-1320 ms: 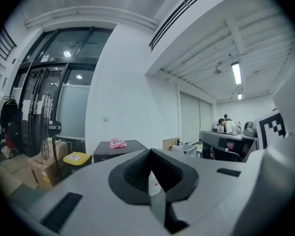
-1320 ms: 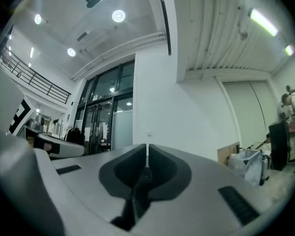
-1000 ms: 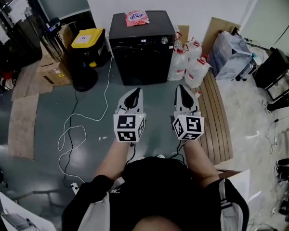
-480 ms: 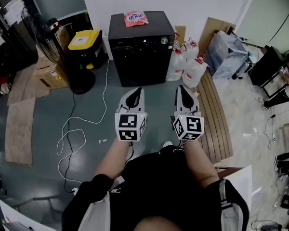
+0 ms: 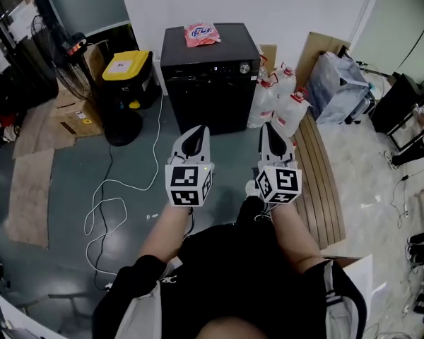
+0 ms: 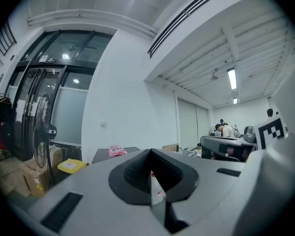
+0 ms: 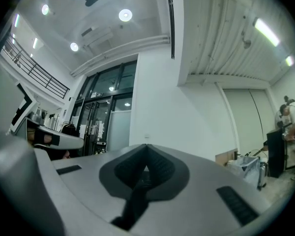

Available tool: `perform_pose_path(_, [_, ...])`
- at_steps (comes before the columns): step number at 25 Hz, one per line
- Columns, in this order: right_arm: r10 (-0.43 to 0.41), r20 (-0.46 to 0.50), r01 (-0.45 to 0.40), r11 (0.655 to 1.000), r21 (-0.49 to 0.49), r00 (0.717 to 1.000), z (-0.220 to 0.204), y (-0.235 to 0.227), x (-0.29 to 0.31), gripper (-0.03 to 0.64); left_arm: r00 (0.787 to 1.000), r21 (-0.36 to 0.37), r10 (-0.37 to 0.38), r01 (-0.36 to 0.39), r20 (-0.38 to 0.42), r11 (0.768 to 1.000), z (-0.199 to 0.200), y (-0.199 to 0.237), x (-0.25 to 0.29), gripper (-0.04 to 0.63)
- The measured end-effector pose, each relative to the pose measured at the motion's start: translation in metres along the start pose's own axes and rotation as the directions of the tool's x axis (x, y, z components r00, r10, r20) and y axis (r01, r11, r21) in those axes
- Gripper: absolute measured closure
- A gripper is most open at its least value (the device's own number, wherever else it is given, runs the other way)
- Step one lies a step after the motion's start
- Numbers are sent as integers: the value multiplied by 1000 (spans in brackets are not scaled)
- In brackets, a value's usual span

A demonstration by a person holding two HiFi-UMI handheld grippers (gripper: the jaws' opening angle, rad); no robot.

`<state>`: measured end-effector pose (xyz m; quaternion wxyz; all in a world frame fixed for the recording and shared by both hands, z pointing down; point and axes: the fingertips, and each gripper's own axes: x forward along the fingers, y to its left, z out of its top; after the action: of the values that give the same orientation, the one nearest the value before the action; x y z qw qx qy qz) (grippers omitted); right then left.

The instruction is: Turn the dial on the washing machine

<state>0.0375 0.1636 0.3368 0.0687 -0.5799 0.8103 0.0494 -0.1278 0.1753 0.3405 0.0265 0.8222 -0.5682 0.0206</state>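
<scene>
Dial [image 5: 244, 68]: a small round silver knob at the right end of the control strip on the black, box-shaped washing machine [image 5: 210, 94]. The machine stands against the white wall at the top centre of the head view, well apart from both grippers. I can read no lettering on the control strip.

On the machine's top lies a crumpled pink packet [image 5: 201, 34] with blue and white print, its wording too small for me to read. Left of the machine stands a black bin [image 5: 127, 83] whose yellow lid bears a white label, illegible. Further left is a brown cardboard box [image 5: 74, 115] with a small yellow sticker, likewise illegible.

A cluster of white plastic jugs [image 5: 279, 97] with red caps stands just beside the machine's right side, the nearest things to the dial. Right of them sits a grey plastic bag [image 5: 337, 83]. A slatted wooden panel [image 5: 321, 175] lies on the floor to the right of the right gripper. A white cable [image 5: 106, 196] loops over the grey-green floor, passing left of the left gripper. A black standing fan [image 6: 41, 132] shows at the far left of the left gripper view.

The grey left gripper [image 5: 196, 134] points toward the machine's front; its jaws meet at the tips with nothing between them. The grey right gripper [image 5: 270, 131] points the same way, jaws likewise pressed together and empty. Each carries a cube of black-and-white square markers with no text on it
</scene>
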Motion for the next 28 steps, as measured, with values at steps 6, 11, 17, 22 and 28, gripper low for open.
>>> perform_pose_path(6, [48,18,-48,999,5,999,-24,-31,63,618,999,15,43,-42,-22,999,-12,16,68,586])
perform_pose_path(11, [99,5,-99,995,20,995,-47,-71,137,617,995,19,91,-90,-50,996,-18,29,148,586])
perform_pose_path(17, [174,-35,-173,985,20,984,-69,-125,235,617,984,2,153,-154,-89,988,-14,43,256,586])
perform_pose_path(22, [259,-70,-256,965,52,963,-88,-161,297,617,977,-16,178,-181,-118,983,-15,42,335,586])
perform_pose_path(28, [317,-113,-316,948,26,942,-113,-195,353,617,963,-27,222,-229,-154,973,-22,46,394,586])
